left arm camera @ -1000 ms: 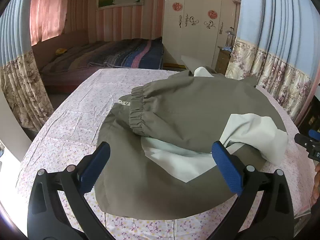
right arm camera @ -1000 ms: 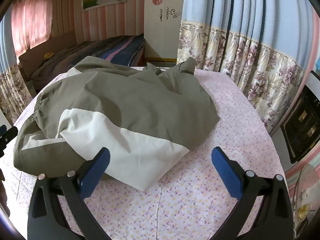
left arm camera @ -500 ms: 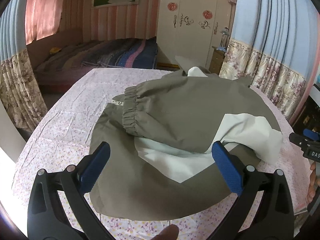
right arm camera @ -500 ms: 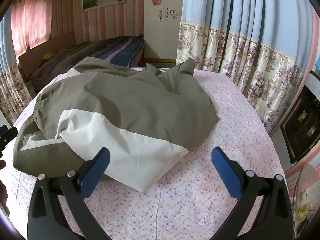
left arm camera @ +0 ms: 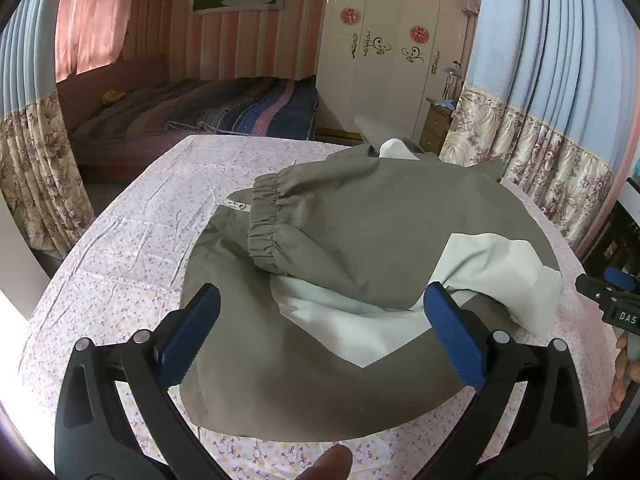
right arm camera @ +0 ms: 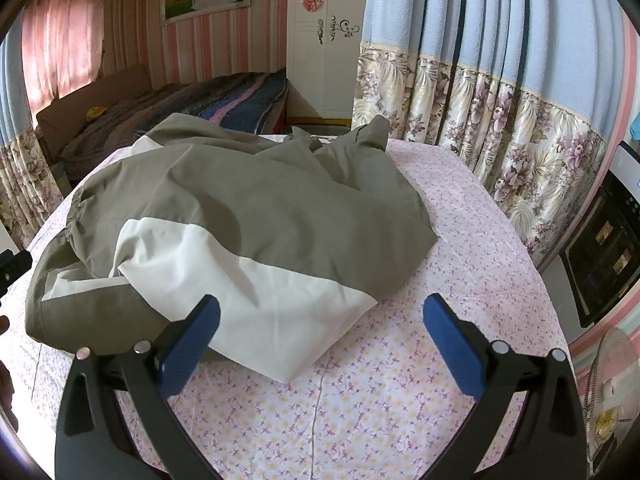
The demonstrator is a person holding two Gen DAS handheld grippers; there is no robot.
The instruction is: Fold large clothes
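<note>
Pink striped walls [left arm camera: 248, 32] and blue curtains [right arm camera: 460, 20] with flowers at the bottom go around the room, and a bed [left arm camera: 208, 112] with a striped blanket sits at the back next to a white wardrobe [left arm camera: 384, 52]. Up front is a table [right arm camera: 360, 400] with a pink cloth full of little flowers. A big jacket [right arm camera: 260, 208] lies on the table in a loose heap, taking up most of the middle. It is olive green with white parts. One sleeve is laid across the top, and its bunched stretchy cuff [left arm camera: 264, 228] points to the left side in the left wrist view. A white part of the jacket sticks out toward the near edge of the table in the right wrist view, and more white shows under the sleeve. The left hand-held gripper [left arm camera: 320, 336] hangs over the near edge of the jacket with its two blue fingers [left arm camera: 192, 336] wide apart and nothing between them. The right hand-held gripper [right arm camera: 320, 336] is over the table just beside the white corner, and its blue fingers [right arm camera: 452, 348] are wide apart too, holding nothing. Each gripper's tip peeks in at the edge of the other's view. A fingertip [left arm camera: 328, 466] shows at the bottom of the left wrist view. A black oven [right arm camera: 600, 256] stands by the curtain on the right.
</note>
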